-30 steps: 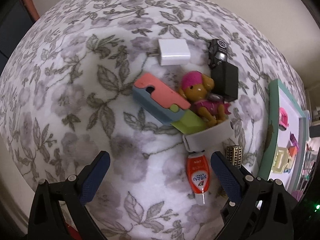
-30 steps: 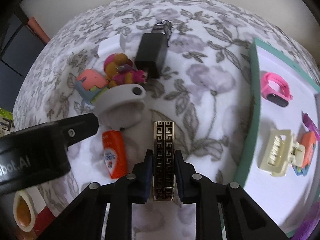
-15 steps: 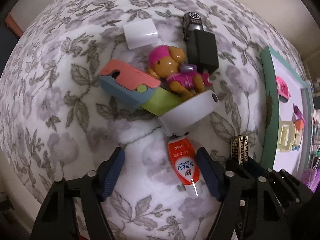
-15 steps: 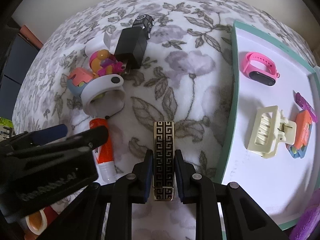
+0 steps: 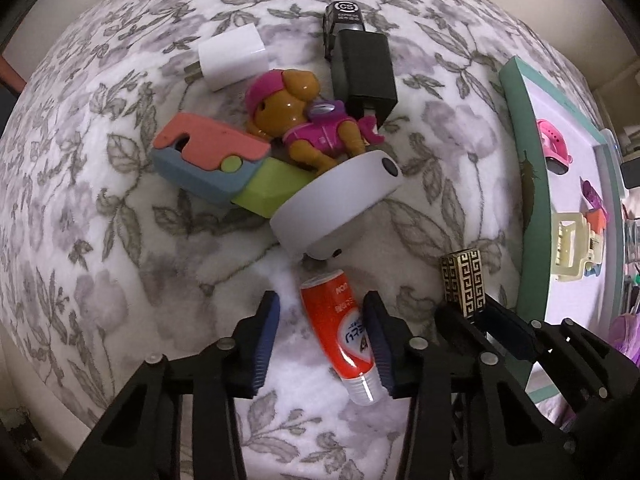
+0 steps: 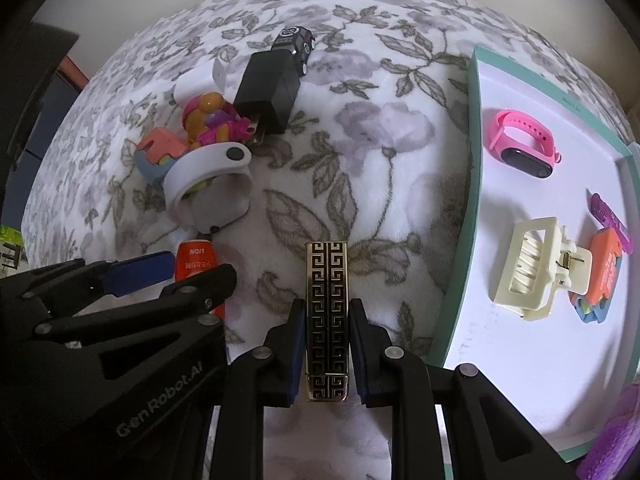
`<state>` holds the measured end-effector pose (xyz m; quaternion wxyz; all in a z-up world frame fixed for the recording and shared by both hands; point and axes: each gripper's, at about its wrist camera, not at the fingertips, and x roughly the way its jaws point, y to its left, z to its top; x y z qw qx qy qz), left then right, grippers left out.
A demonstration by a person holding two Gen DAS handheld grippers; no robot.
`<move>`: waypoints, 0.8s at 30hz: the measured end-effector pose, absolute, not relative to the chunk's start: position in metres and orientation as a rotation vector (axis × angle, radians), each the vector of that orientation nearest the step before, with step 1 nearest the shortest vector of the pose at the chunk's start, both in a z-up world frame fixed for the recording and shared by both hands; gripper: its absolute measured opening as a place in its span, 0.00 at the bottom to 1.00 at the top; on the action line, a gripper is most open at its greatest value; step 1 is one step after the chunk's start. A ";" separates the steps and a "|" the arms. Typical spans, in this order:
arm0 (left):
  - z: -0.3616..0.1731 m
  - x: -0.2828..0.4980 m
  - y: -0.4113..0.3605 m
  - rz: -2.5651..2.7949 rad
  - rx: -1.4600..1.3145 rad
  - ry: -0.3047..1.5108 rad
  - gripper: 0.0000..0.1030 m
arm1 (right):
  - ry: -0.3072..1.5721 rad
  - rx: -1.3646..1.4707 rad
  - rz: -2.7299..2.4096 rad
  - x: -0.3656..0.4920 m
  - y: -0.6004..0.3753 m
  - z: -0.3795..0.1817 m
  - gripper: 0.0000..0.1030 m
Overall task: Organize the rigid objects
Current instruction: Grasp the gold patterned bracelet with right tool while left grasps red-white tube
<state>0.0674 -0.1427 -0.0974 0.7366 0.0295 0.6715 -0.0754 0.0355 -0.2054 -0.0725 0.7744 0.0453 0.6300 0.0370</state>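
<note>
Progress stands at roughly the halfway mark, in my judgement. Four items already lie in the tray (image 6: 474, 152): a pink wristband (image 6: 524, 144), a cream hair claw (image 6: 534, 268), an orange-and-blue block (image 6: 604, 276) and a small purple piece (image 6: 610, 218). Seven are not yet in it.

Right gripper (image 6: 326, 344): jaws clenched on the gold-and-black case (image 6: 326, 316), a slim rectangular bar with a glossy Greek-key pattern, held above the floral cover (image 6: 380, 128) just beside the tray's teal wall.

Left gripper (image 5: 322, 336): jaws have just been closing and now straddle the orange tube (image 5: 340, 328). The tube's side appears to touch one pad while a gap remains at the other, so it is not yet gripped. The tube is smooth plastic, tapered to a white cap, lying flat on the cover.

Remaining cluster, closely packed beyond the tube:
- white wristband (image 5: 336, 208), a smooth curved loop, leaning on the items behind it;
- pastel block toy (image 5: 212, 164), matte, in coral, blue and green;
- toy dog (image 5: 304, 116), glossy moulded plastic, pink and brown;
- white charger (image 5: 234, 56) and black charger (image 5: 364, 72), both plain boxy cubes;
- black toy car (image 5: 344, 18), touching the black charger's far end.

Cover is soft, plush and uneven; the surface beneath cannot be identified.
</note>
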 end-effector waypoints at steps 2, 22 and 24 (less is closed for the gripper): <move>-0.098 0.067 -0.144 -0.175 0.066 1.474 0.35 | 1.364 0.096 0.082 0.035 -0.204 -0.073 0.22; -0.080 0.066 -0.133 -0.172 0.088 1.448 0.31 | 1.372 0.100 0.093 0.036 -0.205 -0.072 0.22; -0.076 0.067 -0.132 -0.171 0.085 1.439 0.30 | 1.371 0.106 0.097 0.036 -0.207 -0.071 0.22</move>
